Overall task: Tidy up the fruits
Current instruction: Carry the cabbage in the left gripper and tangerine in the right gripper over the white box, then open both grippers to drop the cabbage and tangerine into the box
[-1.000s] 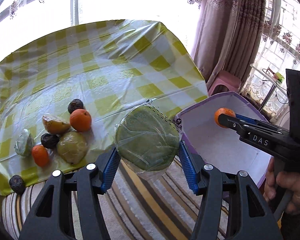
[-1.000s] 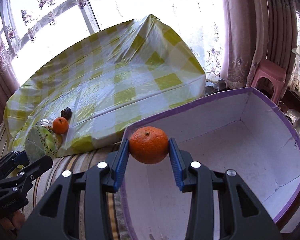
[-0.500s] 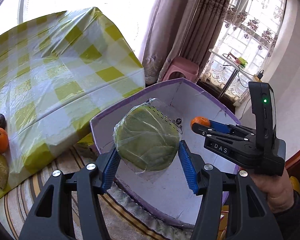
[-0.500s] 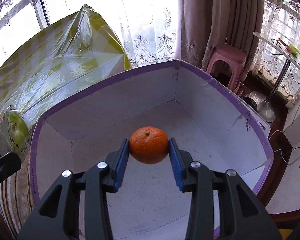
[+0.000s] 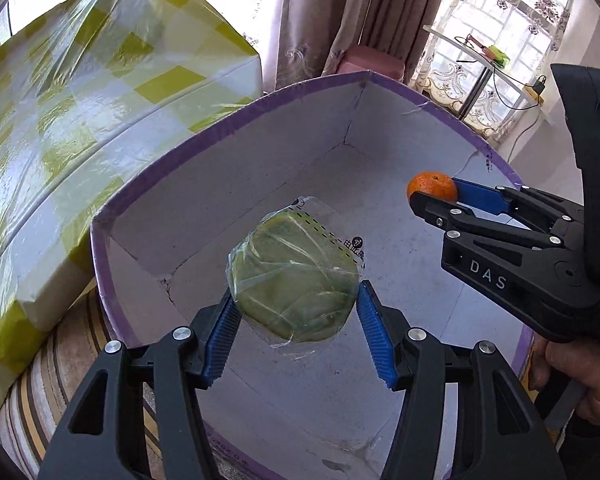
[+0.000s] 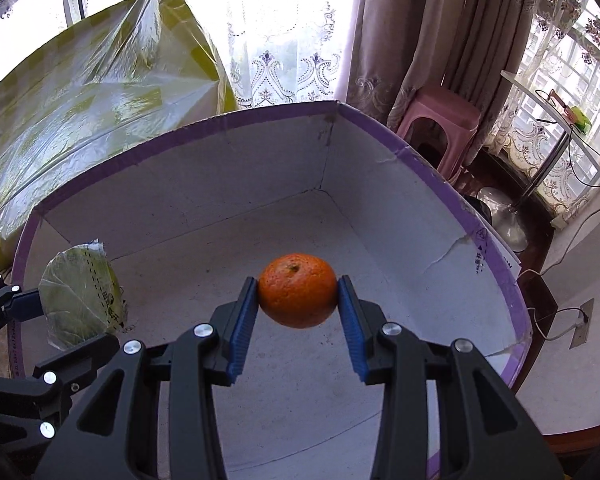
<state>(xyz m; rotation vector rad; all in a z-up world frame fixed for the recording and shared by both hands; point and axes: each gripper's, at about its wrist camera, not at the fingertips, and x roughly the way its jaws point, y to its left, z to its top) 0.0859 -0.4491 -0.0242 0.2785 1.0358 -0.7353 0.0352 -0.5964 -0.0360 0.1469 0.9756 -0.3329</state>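
My left gripper (image 5: 296, 300) is shut on a green fruit wrapped in clear plastic (image 5: 294, 276) and holds it above the inside of a white cardboard box with a purple rim (image 5: 172, 148). My right gripper (image 6: 297, 292) is shut on an orange (image 6: 297, 290), also over the box floor (image 6: 300, 380). In the left wrist view the right gripper (image 5: 428, 194) comes in from the right with the orange (image 5: 432, 185) at its tip. The right wrist view shows the wrapped fruit (image 6: 80, 296) and the left gripper's fingers (image 6: 24, 304) at the far left.
A table under a yellow-checked plastic cloth (image 5: 80, 112) stands left of the box. A striped rug (image 5: 32, 396) lies below. Behind the box are curtains (image 6: 400, 32), a pink stool (image 6: 440, 120) and a lamp stand (image 6: 508, 224). A person's hand (image 5: 572, 376) holds the right gripper's handle.
Both grippers have swung from the table side to above the box and sunk towards its floor, each keeping its fruit. The fruits left on the table have gone out of view.
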